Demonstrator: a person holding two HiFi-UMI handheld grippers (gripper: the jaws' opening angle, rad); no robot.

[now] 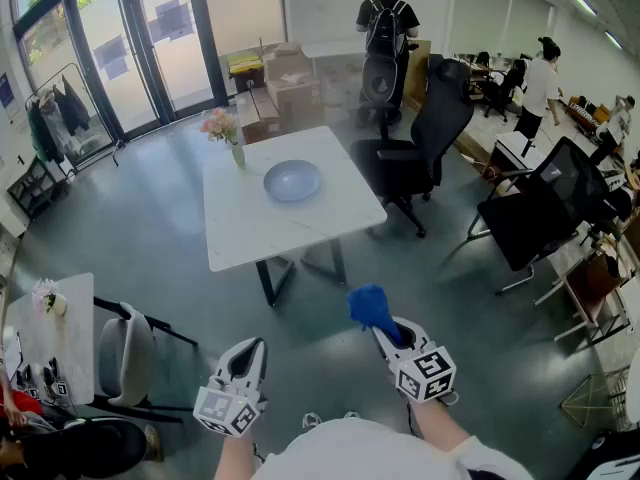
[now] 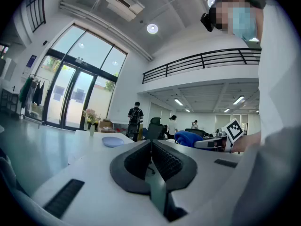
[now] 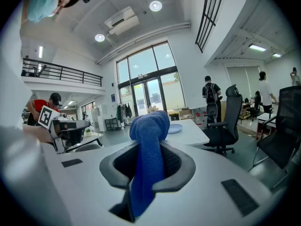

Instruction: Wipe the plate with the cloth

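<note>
A: What is seen nearest, at the bottom of the frame?

B: The left hand-held gripper [image 1: 250,350] is held at lower centre-left over the grey floor [image 1: 150,238]; it is closed completely, the jaw tips are met, and nothing is caught between them; the right hand-held gripper [image 1: 388,330], at lower centre-right, is clamped on a blue cloth [image 1: 371,306], which is bunched above the jaw tips and draped back between the pads.

A: And where is the plate found?

B: Farther off, at centre; a pale blue plate [image 1: 292,180] is laid on the white bench [image 1: 250,228], well apart from both grippers; a vase of pink flowers [image 1: 224,131] is stood near the bench's upper left corner, beside the plate.

A: What is shown beyond?

B: A black office chair [image 1: 425,133] is set just right of the bench; cardboard boxes [image 1: 280,88] are stacked behind it; a person with a backpack [image 1: 386,23] is seen at the top, back turned; glass doors [image 1: 130,38] are seen at upper left.
</note>
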